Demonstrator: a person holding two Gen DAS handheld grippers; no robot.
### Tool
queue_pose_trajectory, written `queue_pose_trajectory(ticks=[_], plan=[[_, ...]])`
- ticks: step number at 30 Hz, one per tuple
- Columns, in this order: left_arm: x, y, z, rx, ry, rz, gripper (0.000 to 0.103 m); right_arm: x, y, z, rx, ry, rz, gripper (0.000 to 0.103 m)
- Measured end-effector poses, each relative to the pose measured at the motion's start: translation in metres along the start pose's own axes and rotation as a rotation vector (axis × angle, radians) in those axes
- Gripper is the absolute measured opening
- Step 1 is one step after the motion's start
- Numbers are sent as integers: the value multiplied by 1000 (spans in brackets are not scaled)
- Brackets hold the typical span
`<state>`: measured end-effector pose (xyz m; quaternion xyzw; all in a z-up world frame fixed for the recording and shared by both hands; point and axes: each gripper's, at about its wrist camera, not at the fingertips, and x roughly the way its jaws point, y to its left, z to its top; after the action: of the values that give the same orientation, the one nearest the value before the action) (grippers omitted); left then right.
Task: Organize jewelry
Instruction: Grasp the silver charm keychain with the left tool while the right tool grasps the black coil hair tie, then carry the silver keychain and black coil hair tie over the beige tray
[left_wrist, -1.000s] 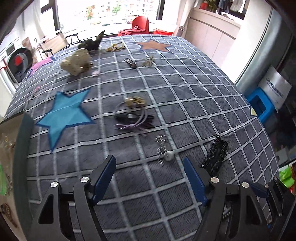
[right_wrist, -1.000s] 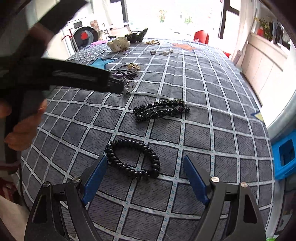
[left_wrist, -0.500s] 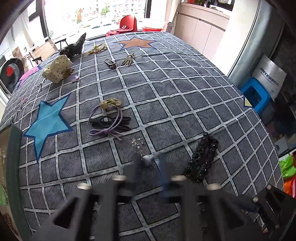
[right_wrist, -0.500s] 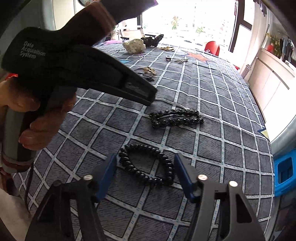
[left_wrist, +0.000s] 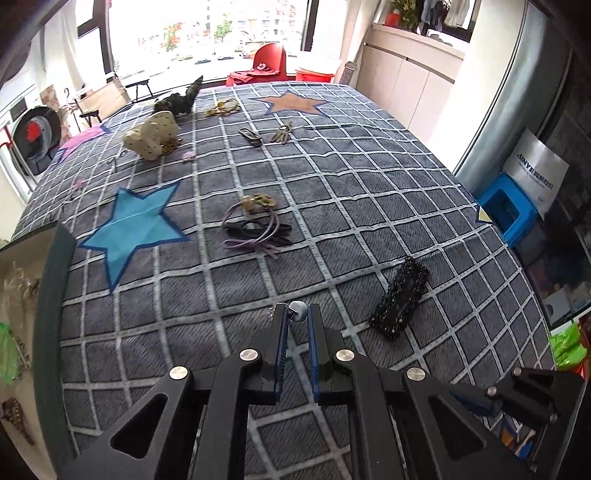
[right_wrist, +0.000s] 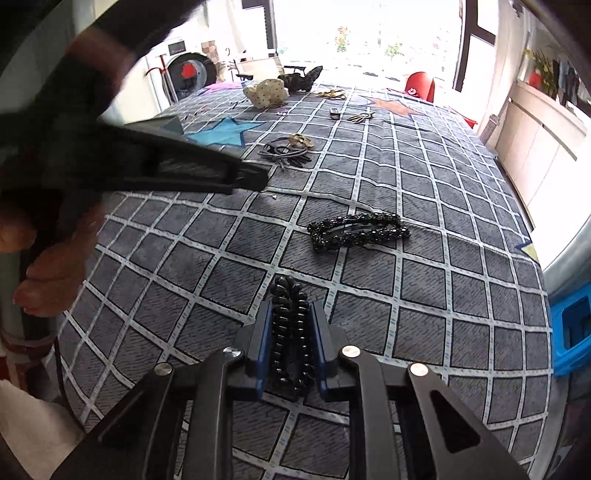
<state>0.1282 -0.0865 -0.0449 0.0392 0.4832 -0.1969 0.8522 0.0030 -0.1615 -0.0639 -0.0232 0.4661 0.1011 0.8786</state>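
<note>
Left wrist view: the left gripper (left_wrist: 295, 317), open a second ago, has closed on a small silver bead earring (left_wrist: 297, 311) lying on the grey checked cloth (left_wrist: 332, 206). The right gripper (right_wrist: 291, 317) likewise now squeezes the black beaded bracelet (right_wrist: 290, 332). Both pieces seem ready for lifting.

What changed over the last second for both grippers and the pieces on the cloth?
Both grippers went from open to shut: the left gripper closed on the pearl earring, the right gripper squeezed the bead bracelet from a ring into a narrow bundle. The black hair clip and purple hair tie stayed put.
</note>
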Motion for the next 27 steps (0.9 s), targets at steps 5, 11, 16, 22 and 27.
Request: queue_pose_trajectory(ticks=[5,11,16,22,27], plan=[[-16,8,-10,-16,-21,1,13,-1,-13,3,67,4,24,21],[-36,17,-19,-31,-52,10,13,-8,-23,8,145,-6,67,21],[-50,23,-25,-36,-75,14,13,-11,-22,11,175,-10,80,21],[-58,33,-32,-48,-82,16,13,-15,-17,12,185,-14,83,21],[-51,35,-35,-65,-67,70,14,-17,-14,9,187,-16,84,21]])
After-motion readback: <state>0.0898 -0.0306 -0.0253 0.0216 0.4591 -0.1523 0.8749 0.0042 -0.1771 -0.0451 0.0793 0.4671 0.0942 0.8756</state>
